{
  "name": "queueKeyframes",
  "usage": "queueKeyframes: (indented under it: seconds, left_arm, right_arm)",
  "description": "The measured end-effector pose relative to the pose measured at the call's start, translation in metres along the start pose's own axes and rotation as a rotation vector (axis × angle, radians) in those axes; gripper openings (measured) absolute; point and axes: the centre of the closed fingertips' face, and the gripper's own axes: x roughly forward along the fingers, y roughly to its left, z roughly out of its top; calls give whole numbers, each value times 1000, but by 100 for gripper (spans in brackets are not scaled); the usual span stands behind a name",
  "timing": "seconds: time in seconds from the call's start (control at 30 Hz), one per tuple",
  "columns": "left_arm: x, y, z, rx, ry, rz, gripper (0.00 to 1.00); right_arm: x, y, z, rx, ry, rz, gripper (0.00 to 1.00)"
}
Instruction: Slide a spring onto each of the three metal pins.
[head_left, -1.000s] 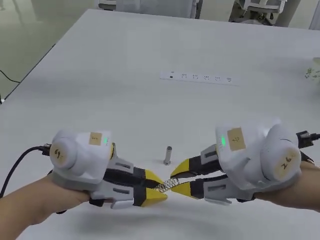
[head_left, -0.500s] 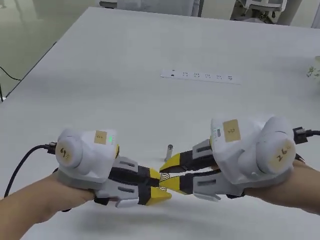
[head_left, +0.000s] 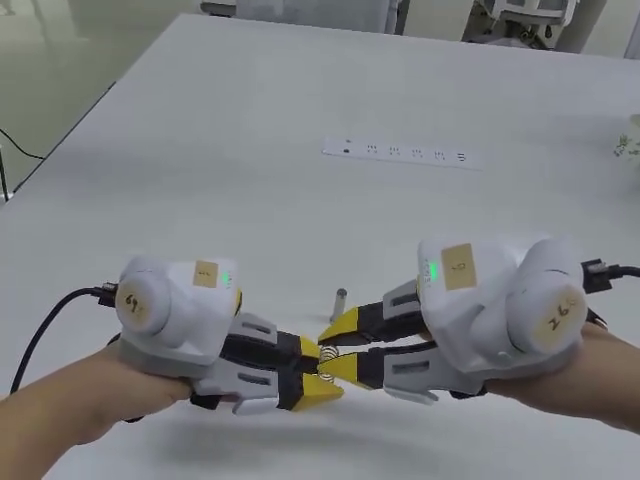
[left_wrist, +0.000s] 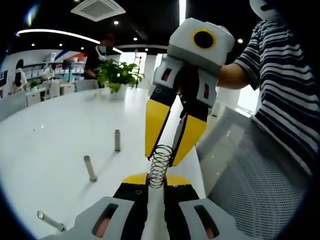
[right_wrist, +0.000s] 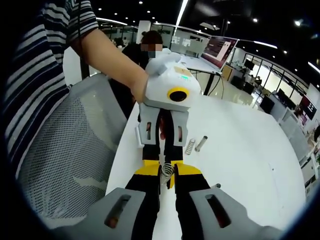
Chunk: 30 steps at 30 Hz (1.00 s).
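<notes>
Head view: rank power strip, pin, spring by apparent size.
1. power strip: largest by far, though it lies farthest from the camera.
2. pin and spring: both small. These two can't be ranked, since the jaws hide part of the spring.

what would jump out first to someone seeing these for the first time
The two yellow-tipped grippers meet nose to nose near the front edge of the white table. The left gripper pinches a small spring, and the right gripper has its jaws either side of it. After that, a metal pin standing upright just beyond the tips, and a power strip farther back.
</notes>
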Motion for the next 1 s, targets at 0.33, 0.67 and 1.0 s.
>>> queueKeyframes:
  seconds: [0.33, 0.67, 1.0]
  left_arm:
    - [-4, 2, 0, -29, -1, 16, 4]
    - [-15, 9, 0, -63, -5, 59, 8]
    - [-27, 12, -3, -93, -16, 101, 15]
  right_arm:
    - [-1, -1, 2, -21, 19, 2, 7]
    - [-4, -4, 0, -28, 34, -14, 7]
    - [-5, -7, -3, -29, 43, -32, 7]
